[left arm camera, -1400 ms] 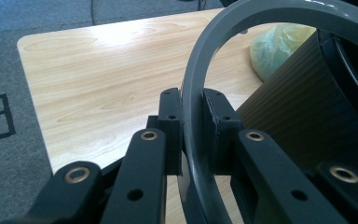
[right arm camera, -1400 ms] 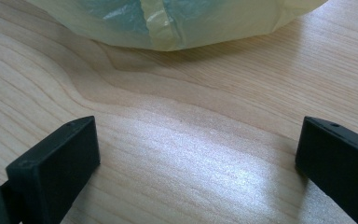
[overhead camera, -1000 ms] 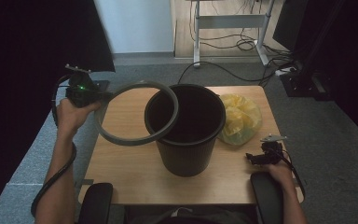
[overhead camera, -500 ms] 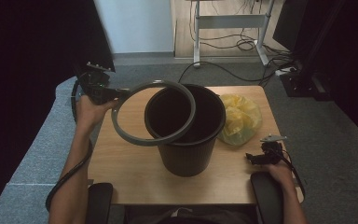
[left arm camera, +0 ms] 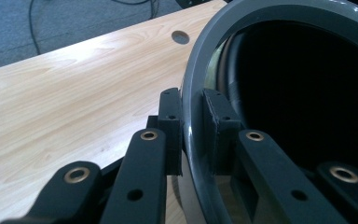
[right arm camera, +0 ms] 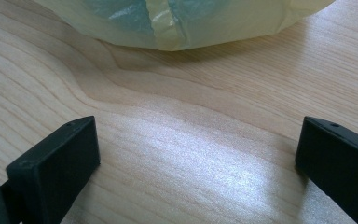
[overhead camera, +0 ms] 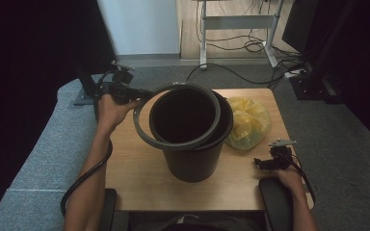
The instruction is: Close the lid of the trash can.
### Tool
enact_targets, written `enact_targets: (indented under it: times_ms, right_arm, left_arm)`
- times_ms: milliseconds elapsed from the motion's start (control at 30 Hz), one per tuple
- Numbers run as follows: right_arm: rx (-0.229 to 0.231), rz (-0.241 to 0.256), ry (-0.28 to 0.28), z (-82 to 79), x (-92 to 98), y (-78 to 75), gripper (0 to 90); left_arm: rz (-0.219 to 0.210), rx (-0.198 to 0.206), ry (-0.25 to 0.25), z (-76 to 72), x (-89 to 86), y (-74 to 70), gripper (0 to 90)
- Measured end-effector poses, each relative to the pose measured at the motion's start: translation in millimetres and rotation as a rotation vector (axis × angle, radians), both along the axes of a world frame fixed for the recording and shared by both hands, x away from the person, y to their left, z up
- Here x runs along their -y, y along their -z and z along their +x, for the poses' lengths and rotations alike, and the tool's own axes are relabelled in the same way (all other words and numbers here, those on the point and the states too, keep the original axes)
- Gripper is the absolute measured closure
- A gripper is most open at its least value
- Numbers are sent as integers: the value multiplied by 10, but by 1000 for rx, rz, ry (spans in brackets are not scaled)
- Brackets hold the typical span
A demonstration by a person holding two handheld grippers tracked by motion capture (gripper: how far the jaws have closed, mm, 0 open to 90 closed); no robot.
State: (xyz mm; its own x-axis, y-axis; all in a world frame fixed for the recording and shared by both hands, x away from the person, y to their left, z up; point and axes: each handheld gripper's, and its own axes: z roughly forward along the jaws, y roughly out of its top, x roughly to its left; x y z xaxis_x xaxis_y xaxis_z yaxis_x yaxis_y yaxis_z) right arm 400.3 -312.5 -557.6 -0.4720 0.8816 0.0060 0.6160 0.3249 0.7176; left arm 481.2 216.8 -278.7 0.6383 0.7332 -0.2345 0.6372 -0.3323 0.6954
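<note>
High view puts the wooden table (overhead camera: pixel 139 180) before us, and on it the black bin (overhead camera: pixel 192 154), standing upright near the middle. Just right of the bin lies a crumpled yellow bag (overhead camera: pixel 248 122), close against its wall; whether they touch we cannot tell.

Over the bin's mouth we hold the grey ring (overhead camera: pixel 147 137). It is tilted and off-centre: its far arc sits about at the far rim, while its near-left arc overhangs the bin's left side, clear of the rim. It is not seated.

Our left gripper (overhead camera: pixel 134 92) is at the far left, clamped on the ring's left edge. In the left gripper view the ring's wall (left arm camera: pixel 193 116) runs between the two pads (left arm camera: pixel 170 126), one outside and one inside, both pressed against it.

Our right gripper (overhead camera: pixel 265 163) rests low at the near right of the table, well apart from the bin, its jaws spread wide with nothing between them; bare wood and the bag's edge (right arm camera: pixel 182 23) show beyond.

The risk, as we judge it, is the single-sided pinch: pressing the ring down while it is skewed could jam one arc on the rim, twist it out of the pads, or tip the unsteadied bin toward the bag.
</note>
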Motion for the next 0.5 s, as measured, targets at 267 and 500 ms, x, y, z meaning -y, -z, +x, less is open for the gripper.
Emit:
enact_targets:
  times_ms: [267,500]
  right_arm:
    - [0,0,-2,-1,-1,0,0]
    - [0,0,-2,-1,-1,0,0]
  left_arm:
    - [1,18,21,32,246,-28,783]
    - [13,22,28,28,348,-12,779]
